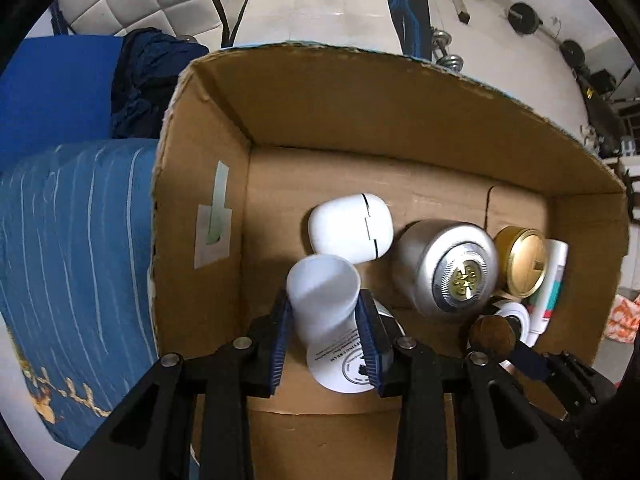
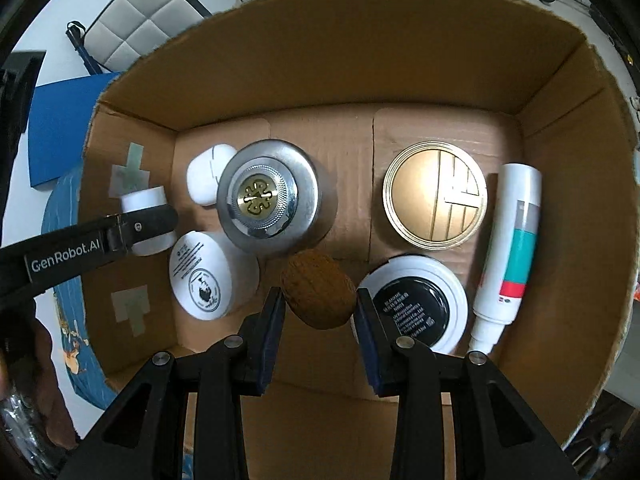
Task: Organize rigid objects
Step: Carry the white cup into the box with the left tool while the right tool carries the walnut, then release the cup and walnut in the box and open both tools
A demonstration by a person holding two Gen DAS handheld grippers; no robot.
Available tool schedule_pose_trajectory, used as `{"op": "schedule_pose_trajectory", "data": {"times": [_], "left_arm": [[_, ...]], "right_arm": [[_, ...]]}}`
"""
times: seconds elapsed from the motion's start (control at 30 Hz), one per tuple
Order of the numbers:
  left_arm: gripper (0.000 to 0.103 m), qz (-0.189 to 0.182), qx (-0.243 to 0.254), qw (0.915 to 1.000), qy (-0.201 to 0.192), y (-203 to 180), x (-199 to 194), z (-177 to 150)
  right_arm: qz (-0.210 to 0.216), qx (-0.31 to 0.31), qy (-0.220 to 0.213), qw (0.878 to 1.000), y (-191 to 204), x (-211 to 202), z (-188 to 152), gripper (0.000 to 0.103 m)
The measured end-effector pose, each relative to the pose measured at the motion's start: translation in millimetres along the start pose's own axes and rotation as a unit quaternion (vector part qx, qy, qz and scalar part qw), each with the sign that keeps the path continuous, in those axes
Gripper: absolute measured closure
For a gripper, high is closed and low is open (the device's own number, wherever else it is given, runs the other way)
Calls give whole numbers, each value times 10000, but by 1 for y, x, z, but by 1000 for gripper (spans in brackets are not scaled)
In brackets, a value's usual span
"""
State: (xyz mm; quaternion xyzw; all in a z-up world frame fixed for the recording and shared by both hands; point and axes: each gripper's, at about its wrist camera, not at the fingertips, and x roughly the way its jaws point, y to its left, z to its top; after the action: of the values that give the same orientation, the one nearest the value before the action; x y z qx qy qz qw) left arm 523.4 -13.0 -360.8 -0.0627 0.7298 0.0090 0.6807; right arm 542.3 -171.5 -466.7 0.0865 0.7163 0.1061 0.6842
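My left gripper (image 1: pixel 325 320) is shut on a small white cylinder (image 1: pixel 323 292) and holds it inside the cardboard box (image 1: pixel 360 92), above a white cream jar (image 1: pixel 344 364). My right gripper (image 2: pixel 319 304) is shut on a brown walnut (image 2: pixel 318 294) and holds it over the box floor. In the right wrist view the box (image 2: pixel 320 52) holds a white earbud case (image 2: pixel 204 180), a silver round shaver (image 2: pixel 266 196), a gold round tin (image 2: pixel 435 194), a black-lidded white jar (image 2: pixel 416 306), a white tube (image 2: pixel 512 248) and the cream jar (image 2: pixel 208 276). The left gripper's finger (image 2: pixel 144 226) shows there on the white cylinder (image 2: pixel 144 200).
A blue patterned cloth (image 1: pixel 72 248) lies left of the box, with a dark blue garment (image 1: pixel 148 80) and a blue mat (image 1: pixel 52 84) behind it. Weights (image 1: pixel 524 16) and gym gear stand on the white floor beyond the box.
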Motion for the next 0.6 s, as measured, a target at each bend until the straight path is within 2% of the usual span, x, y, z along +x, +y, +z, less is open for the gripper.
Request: {"op": "schedule_pose_trajectory", "data": {"times": [0.1, 0.27, 0.33, 0.37, 0.47, 0.53, 0.6], "left_arm": [[64, 192, 72, 9998, 45, -3, 4, 3], [60, 116, -14, 9999, -31, -1, -2, 0], [47, 115, -43, 9998, -147, 3, -10, -3], [44, 156, -45, 9995, -258, 4, -14, -5], [34, 205, -59, 9984, -517, 8, -31, -11], [22, 238, -89, 9972, -699, 12, -42, -18], [18, 306, -131, 9953, -908, 18, -53, -25]], "right_arm": [[81, -17, 80, 9999, 1, 7, 2, 65], [100, 0, 174, 9998, 1, 13, 7, 65], [88, 38, 200, 9998, 0, 14, 9, 65], [53, 31, 185, 9998, 1, 13, 9, 64], [-73, 26, 113, 9999, -2, 6, 6, 55], [-152, 20, 56, 9999, -2, 0, 3, 48], [-258, 11, 11, 9997, -2, -4, -2, 42]]}}
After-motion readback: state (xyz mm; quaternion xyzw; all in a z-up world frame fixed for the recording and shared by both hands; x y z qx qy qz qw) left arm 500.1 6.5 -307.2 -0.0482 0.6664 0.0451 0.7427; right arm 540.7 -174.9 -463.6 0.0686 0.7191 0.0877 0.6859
